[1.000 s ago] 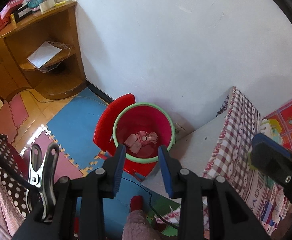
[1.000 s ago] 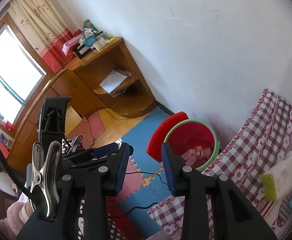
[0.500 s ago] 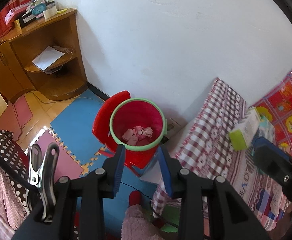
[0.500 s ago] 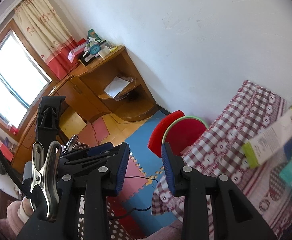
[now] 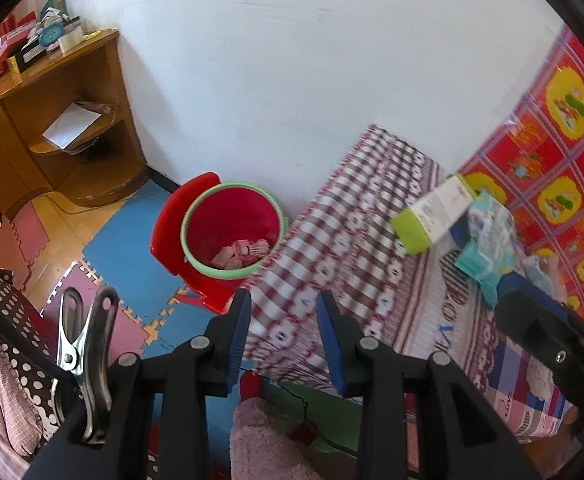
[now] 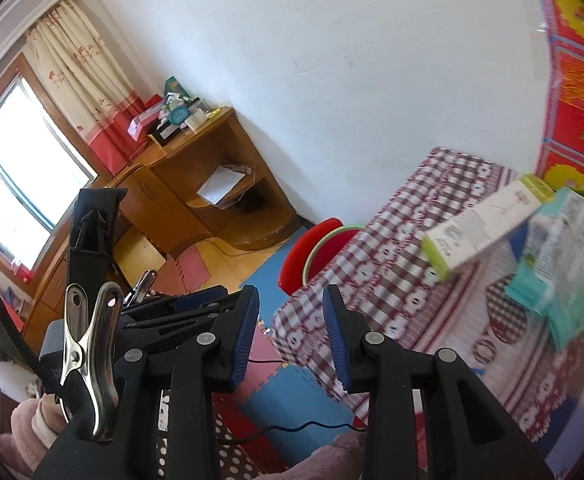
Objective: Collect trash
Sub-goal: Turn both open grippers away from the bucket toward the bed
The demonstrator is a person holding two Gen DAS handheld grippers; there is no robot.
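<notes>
the left gripper [image 5: 284, 332] occupies the lower centre of the left wrist view. its blue-padded jaws stand apart with a clear gap, and nothing lies between them: released. the right gripper [image 6: 291, 328] sits at the lower centre of the right wrist view in the same condition, jaws parted and empty.

the red bin [image 5: 232, 232], with a green rim, stands on the floor at centre left of the left wrist view, against the white wall [image 5: 292, 80] and just beside the edge of the checked cloth [image 5: 351, 248]. pink and white scraps [image 5: 240, 254] lie at its bottom. in the right wrist view the bin is only partly visible at centre, behind the cloth edge.

a white box with a green end [image 5: 431, 216] rests on the cloth at centre right of the left wrist view, touching a teal packet [image 5: 487, 236] to its right. both items appear blurred at the right edge of the right wrist view.

a wooden shelf unit [image 5: 52, 120] fills the upper left, holding a white sheet [image 5: 70, 126]. foam floor tiles [image 5: 120, 248] cover the floor at lower left.
</notes>
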